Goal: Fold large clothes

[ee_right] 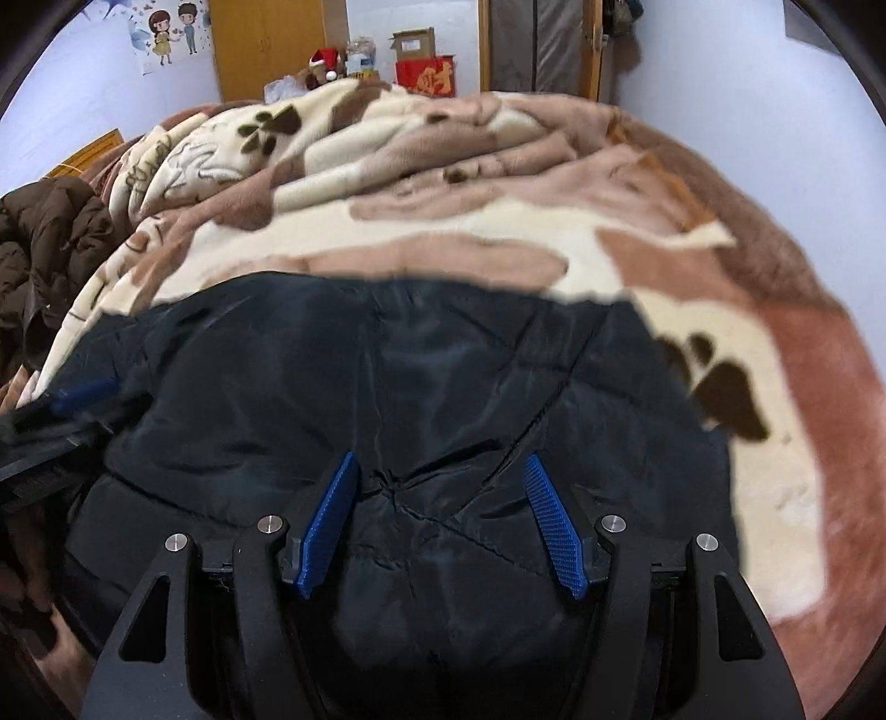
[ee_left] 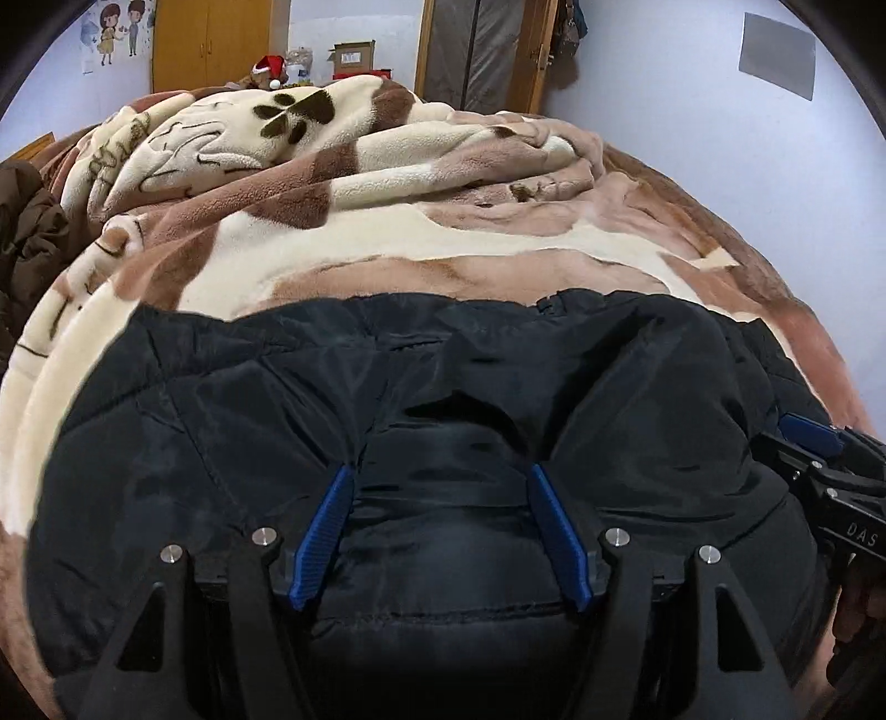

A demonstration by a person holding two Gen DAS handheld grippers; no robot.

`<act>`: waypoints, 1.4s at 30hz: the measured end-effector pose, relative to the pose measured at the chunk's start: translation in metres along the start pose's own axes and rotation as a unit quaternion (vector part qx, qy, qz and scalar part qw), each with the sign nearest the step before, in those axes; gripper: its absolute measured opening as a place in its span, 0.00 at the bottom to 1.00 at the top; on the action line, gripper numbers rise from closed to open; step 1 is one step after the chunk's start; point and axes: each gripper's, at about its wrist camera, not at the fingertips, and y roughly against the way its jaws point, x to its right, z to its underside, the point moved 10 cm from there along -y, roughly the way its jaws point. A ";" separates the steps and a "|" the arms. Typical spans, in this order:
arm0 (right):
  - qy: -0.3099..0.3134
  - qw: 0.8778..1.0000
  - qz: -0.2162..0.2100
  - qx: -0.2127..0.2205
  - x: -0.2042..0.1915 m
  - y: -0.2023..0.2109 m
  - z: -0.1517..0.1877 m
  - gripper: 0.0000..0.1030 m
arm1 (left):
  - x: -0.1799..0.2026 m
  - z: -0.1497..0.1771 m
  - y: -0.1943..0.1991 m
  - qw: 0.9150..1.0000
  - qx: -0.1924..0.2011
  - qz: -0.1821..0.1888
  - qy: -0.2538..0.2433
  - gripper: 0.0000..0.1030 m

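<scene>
A black padded jacket [ee_left: 266,387] lies on the bed and fills the lower half of both views. In the left wrist view a thick fold of it bulges between the blue pads [ee_left: 326,526] of my left gripper [ee_left: 441,471], which is shut on it. In the right wrist view my right gripper [ee_right: 440,457] likewise pinches a puffy fold of the jacket [ee_right: 387,354], with creases running out from its pads [ee_right: 554,526]. Each gripper shows in the other's view: the right gripper [ee_left: 819,443] at the right edge, the left gripper [ee_right: 72,399] at the left edge. Both hold the near part of the garment.
Under the jacket lies a cream and brown paw-print blanket [ee_left: 387,260], heaped up at the far side [ee_right: 343,133]. A brown puffy coat [ee_right: 50,232] is piled at the left. Behind the bed are a wooden wardrobe [ee_left: 210,44], boxes [ee_right: 426,61] and a red Santa hat [ee_left: 268,65].
</scene>
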 end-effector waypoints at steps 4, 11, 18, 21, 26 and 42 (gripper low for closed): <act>0.008 1.000 0.005 -0.003 0.001 -0.012 0.002 0.62 | 0.001 0.000 -0.006 1.000 -0.002 -0.007 -0.007 0.67; 0.005 1.000 0.003 0.000 0.001 -0.012 0.004 0.62 | 0.003 0.001 -0.006 1.000 0.002 -0.016 -0.010 0.67; -0.004 1.000 0.004 0.013 0.011 0.035 0.003 0.62 | -0.012 -0.006 0.051 0.999 0.033 -0.010 -0.005 0.65; -0.003 0.999 0.036 0.012 0.033 0.043 0.015 0.62 | -0.047 0.004 0.055 0.998 0.033 -0.052 0.002 0.65; -0.026 0.999 0.038 -0.015 0.055 0.018 0.032 0.62 | -0.069 0.023 0.033 0.998 0.015 -0.064 0.011 0.65; -0.016 1.000 0.020 0.008 0.023 0.073 0.031 0.62 | -0.043 0.034 0.092 0.999 0.030 -0.035 0.013 0.63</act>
